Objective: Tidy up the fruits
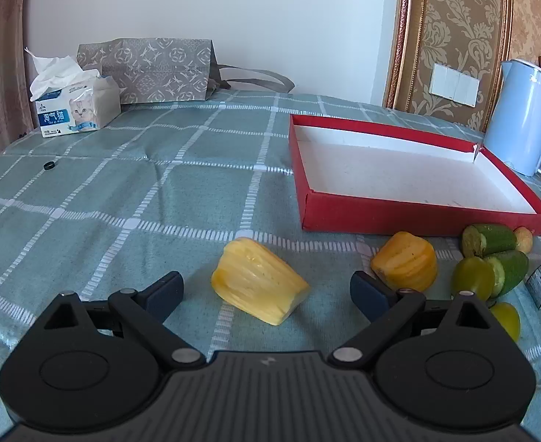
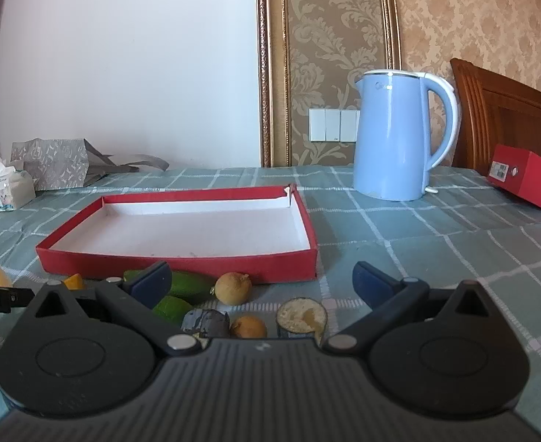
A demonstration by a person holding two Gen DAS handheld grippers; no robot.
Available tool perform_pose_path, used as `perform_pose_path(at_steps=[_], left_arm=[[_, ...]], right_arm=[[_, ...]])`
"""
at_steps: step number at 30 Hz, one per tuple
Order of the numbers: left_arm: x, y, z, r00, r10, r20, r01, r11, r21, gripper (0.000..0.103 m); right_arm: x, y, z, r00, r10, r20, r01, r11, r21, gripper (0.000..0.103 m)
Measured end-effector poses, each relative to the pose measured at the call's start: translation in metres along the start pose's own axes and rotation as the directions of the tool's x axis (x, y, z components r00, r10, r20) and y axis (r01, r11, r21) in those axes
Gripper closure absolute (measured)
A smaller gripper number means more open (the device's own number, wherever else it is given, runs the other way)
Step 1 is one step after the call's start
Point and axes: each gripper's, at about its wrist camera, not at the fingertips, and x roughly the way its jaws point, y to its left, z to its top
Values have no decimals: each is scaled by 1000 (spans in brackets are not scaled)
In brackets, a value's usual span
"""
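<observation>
Left wrist view shows the left claw (image 1: 267,291) spread wide and holding nothing, low over the table (image 1: 123,184), with a pale yellow fruit wedge (image 1: 259,281) lying just ahead between its fingers. An orange-yellow wedge (image 1: 406,259) sits just beyond the right finger, green pieces (image 1: 491,254) further along the table's near edge. The right claw (image 2: 261,280) is likewise spread and bare, above green pieces (image 2: 186,287), two small round brown fruits (image 2: 233,287) and a cut grey piece (image 2: 301,318). Beyond them the red box (image 2: 182,259) holds nothing, so sorting looks unstarted: every fruit still waits outside it. A blue kettle (image 2: 399,136) stands toward the far edge.
</observation>
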Motion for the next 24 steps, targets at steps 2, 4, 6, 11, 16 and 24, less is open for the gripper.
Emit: perform_pose_path(at_steps=[2, 4, 6, 11, 16, 24], left_arm=[[0, 0, 0, 1000, 2, 2, -2, 1000, 0, 5], [-1, 1, -1, 1000, 18, 9, -17, 1000, -9, 5], [-1, 3, -2, 1000, 21, 8, -20, 1000, -17, 5], [-2, -1, -2, 1000, 22, 6, -22, 1000, 2, 5], [-2, -2, -1, 1000, 29, 3, -29, 1000, 5, 6], [-2, -2, 0, 1000, 21, 1, -21, 1000, 4, 6]], right_arm=[[0, -2, -1, 1000, -1, 1, 1, 1000, 5, 0], [0, -3, -1, 1000, 0, -2, 0, 1000, 10, 0], [0, -3, -1, 1000, -1, 2, 1, 1000, 13, 0], [-1, -4, -1, 1000, 2, 2, -2, 1000, 20, 0], [-1, -5, 0, 1000, 2, -1, -2, 1000, 22, 0], [-2, -7, 0, 1000, 0, 2, 0, 1000, 25, 0]])
